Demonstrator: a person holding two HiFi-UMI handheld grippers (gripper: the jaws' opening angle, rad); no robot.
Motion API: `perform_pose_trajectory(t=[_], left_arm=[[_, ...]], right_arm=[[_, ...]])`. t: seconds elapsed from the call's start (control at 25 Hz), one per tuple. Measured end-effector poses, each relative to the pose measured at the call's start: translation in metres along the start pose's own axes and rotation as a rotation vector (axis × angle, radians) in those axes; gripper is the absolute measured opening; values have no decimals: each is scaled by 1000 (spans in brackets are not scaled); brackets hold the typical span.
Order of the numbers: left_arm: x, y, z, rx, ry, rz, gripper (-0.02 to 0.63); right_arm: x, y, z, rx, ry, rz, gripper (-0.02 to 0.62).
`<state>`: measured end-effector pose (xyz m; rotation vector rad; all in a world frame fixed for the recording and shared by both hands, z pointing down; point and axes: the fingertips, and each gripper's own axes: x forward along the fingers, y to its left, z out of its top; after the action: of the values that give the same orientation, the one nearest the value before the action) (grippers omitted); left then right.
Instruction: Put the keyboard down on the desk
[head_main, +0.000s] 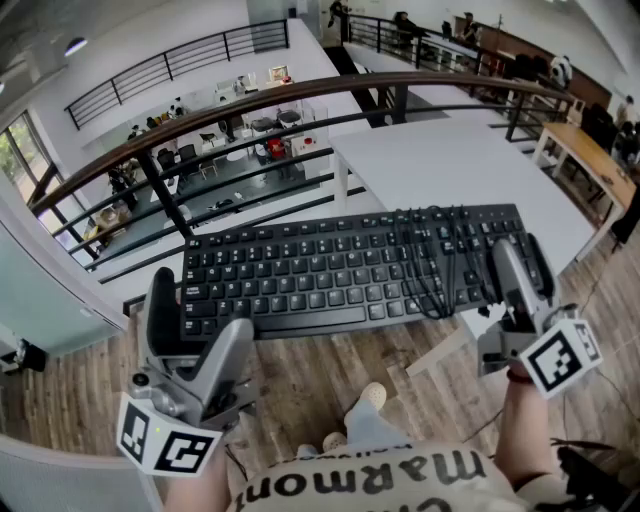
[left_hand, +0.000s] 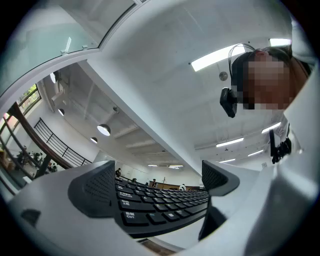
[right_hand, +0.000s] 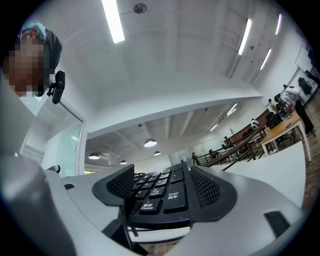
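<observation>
A black keyboard (head_main: 340, 270) hangs level in the air above the wooden floor, just short of the white desk (head_main: 450, 160). My left gripper (head_main: 200, 312) is closed round its left front corner, the Ctrl key nearest in the left gripper view, where the keyboard (left_hand: 160, 200) fills the gap of the left gripper (left_hand: 155, 186). My right gripper (head_main: 515, 290) holds the right end; both pads touch the number-pad end of the keyboard (right_hand: 172, 192) between the right gripper's (right_hand: 162, 189) jaws. A tangled black cable (head_main: 440, 270) lies over the keys on the right.
A dark curved handrail (head_main: 300, 92) with railing bars runs behind the keyboard, with a lower floor beyond it. A wooden table (head_main: 590, 160) stands at the far right. The person's shoe (head_main: 372, 397) is on the wooden floor (head_main: 320, 380) below the keyboard.
</observation>
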<state>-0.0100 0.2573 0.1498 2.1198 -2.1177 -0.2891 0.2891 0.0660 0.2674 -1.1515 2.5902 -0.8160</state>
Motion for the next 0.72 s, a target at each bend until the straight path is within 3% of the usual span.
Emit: perform_pose_trajectory(t=[0.12,0.24,0.44,0.72], left_arm=[[-8,3,-1,-38,-5,-22,505],[-4,-9,9,-24,-7,-19,505],[-4,-11,8,53,-15,-9,505],[-5,-14,13,39,-46,-42,505]], right_arm=[[1,-6,-4,50,-5,-9,339],[-1,-7,5,40,0,-11,339],[2,-11,-14,45,39,-3,339],[-7,-7,4,35,-11,-6,339]])
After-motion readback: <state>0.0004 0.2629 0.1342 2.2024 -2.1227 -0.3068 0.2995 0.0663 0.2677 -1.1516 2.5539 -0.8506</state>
